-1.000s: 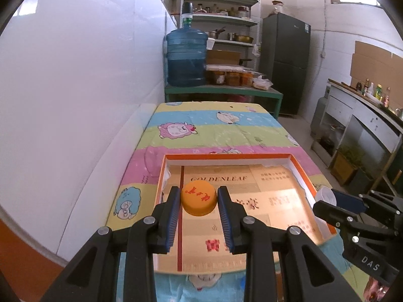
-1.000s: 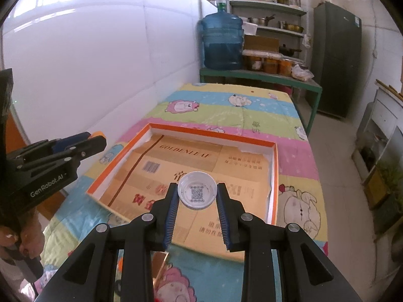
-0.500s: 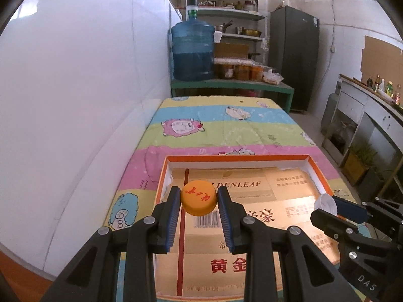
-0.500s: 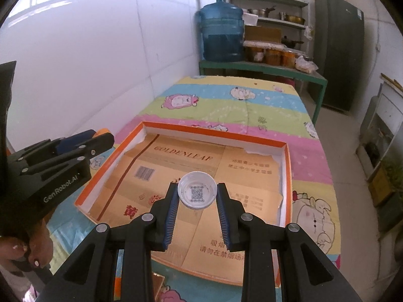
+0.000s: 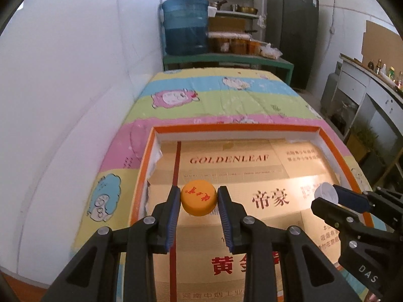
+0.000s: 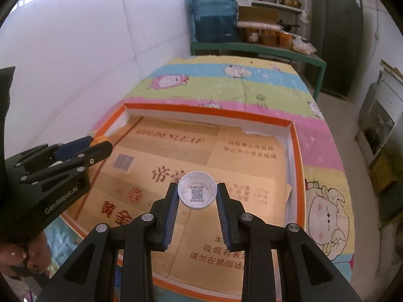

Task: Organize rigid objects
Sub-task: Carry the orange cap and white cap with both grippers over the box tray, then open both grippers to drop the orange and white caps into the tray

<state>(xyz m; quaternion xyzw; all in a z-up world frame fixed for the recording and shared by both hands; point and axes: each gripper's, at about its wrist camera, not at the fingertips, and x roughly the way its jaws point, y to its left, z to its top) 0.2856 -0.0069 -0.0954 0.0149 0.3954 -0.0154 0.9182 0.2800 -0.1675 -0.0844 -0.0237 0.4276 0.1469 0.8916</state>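
On the far left we see the white wall (image 5: 75, 88) running along the table, whose cover is a striped cartoon-print cloth (image 5: 214, 100). Next to it, our left gripper (image 5: 199, 201) is clamped on an orange bottle cap (image 5: 199, 200) with red characters on its top; both blue-ribbed pads press its sides, and the cap is held in the air above the left part of an orange-rimmed shallow box (image 5: 234, 127). The box lies on the cloth and is lined with flattened tan cardboard (image 5: 239, 176) printed "GOLDENLEAF" and red Chinese characters.

Further right, our right gripper (image 6: 197, 196) holds a white bottle cap (image 6: 197, 193) between its pads, open side toward the camera, with a QR code printed inside. This cap hangs over the middle of the same box (image 6: 297, 151). In the left wrist view the right gripper shows at the right edge (image 5: 337, 198) with the white cap (image 5: 325, 193) at its tips; in the right wrist view the left gripper (image 6: 100, 143) enters from the left, a sliver of orange at its tips, with fingers of the hand (image 6: 15, 259) holding it below.

At the far end of the table stands a blue water jug (image 5: 185, 27) on a green bench (image 5: 226, 59), with shelves of pots behind and a dark refrigerator (image 5: 292, 30) to the right.
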